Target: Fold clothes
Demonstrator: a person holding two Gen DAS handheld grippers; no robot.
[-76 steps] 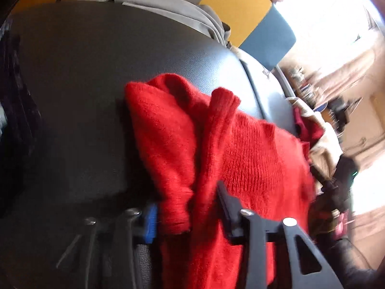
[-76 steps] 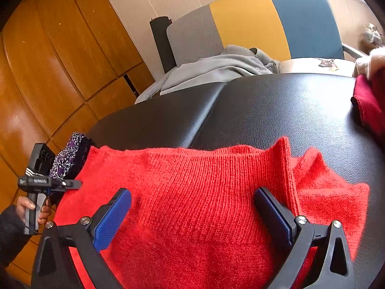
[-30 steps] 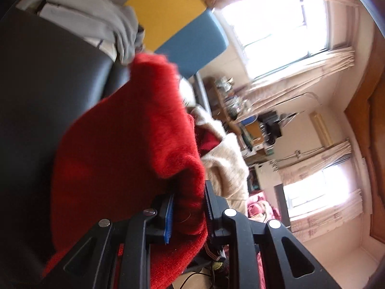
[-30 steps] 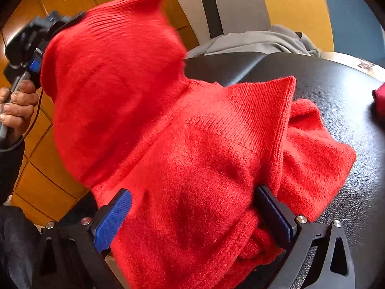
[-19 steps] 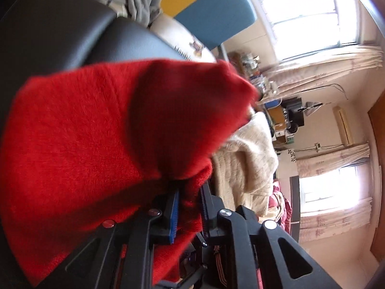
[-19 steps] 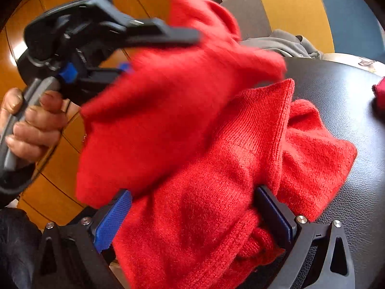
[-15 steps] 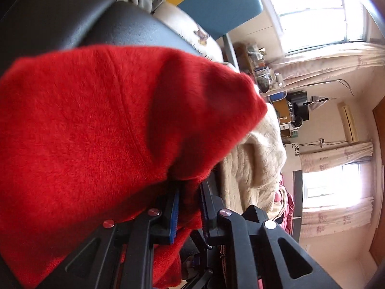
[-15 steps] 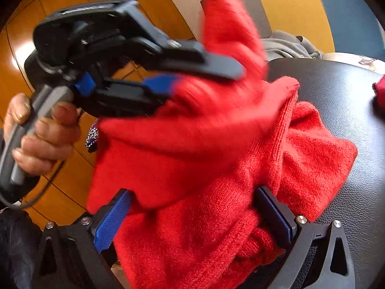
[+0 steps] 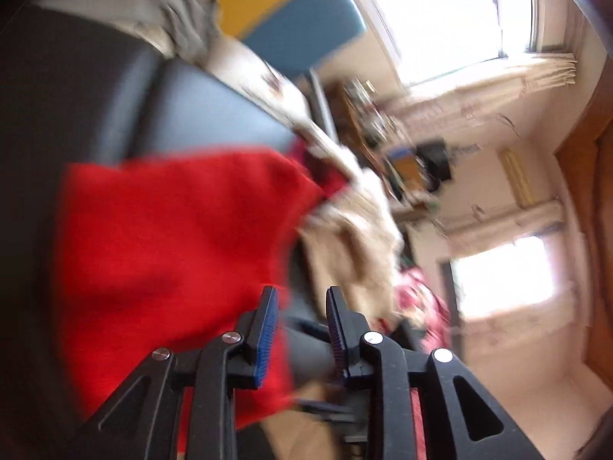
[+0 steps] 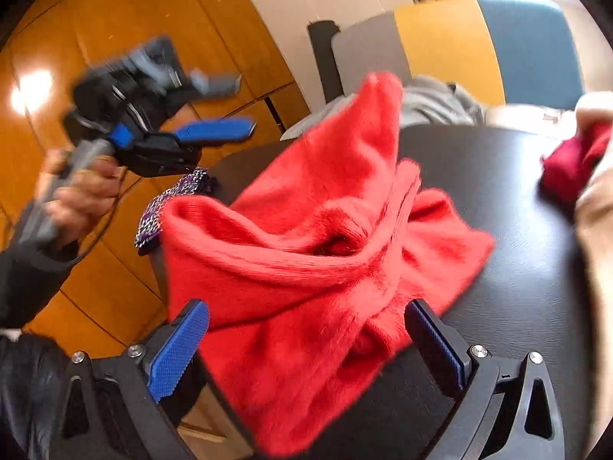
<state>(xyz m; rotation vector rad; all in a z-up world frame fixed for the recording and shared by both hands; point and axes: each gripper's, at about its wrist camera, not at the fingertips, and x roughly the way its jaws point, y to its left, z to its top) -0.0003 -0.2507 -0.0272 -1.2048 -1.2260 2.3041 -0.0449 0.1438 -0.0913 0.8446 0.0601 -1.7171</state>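
A red knit sweater (image 10: 306, 249) lies bunched in loose folds on the black padded table (image 10: 498, 191), one corner still peaked upward. My right gripper (image 10: 306, 306) stands wide open at the sweater's near edge, the cloth lying between its blue pads without being pressed. A hand holds my left gripper (image 10: 230, 105) in the air to the upper left, apart from the sweater. In the left wrist view the left gripper (image 9: 300, 306) has its jaws opening with nothing between them; the red sweater (image 9: 172, 249) lies just left of its fingers.
A grey garment (image 10: 433, 99) lies at the table's far end before a grey, yellow and blue chair back (image 10: 459, 46). A dark red garment (image 10: 574, 161) and a cream knit (image 10: 597, 249) sit at the right edge. A purple patterned cloth (image 10: 168, 203) hangs at the left edge.
The left gripper has let go of the sweater fold it carried over and pulled away to the left. The fold has dropped onto the pile. The right gripper has drawn back a little.
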